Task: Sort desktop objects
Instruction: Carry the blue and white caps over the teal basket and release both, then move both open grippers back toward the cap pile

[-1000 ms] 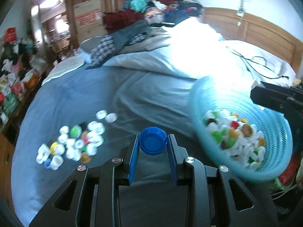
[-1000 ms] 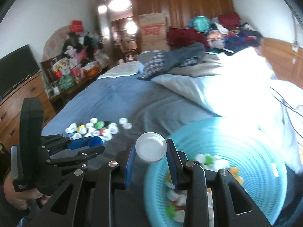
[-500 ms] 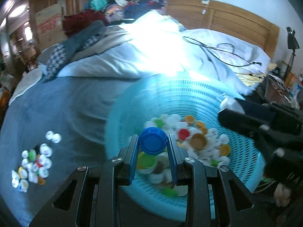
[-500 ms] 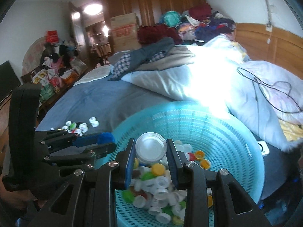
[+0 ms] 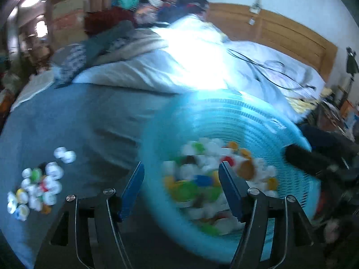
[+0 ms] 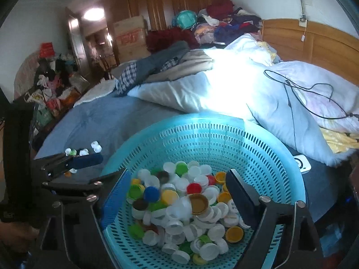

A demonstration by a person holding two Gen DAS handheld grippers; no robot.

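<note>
Here: blue bedsheet point(image 6: 94, 121) | white duvet point(image 6: 202, 94) | wooden headboard point(image 6: 314, 42)

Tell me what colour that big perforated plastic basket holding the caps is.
Turquoise perforated plastic basket; clearest in the right wrist view.

Dim indoor light with a cool blue cast. A blown-out white glare sits on the white bedding point(image 6: 226, 94) ahead of both grippers, erasing its detail. The left wrist view is smeared by motion blur, worst on the basket point(image 5: 235, 121) and bottle caps point(image 5: 202, 179). The right wrist view is sharp. Fisheye curvature bends both views, and their corners fall to black. A ceiling lamp point(image 6: 93, 14) glows far ahead to the left.
</note>
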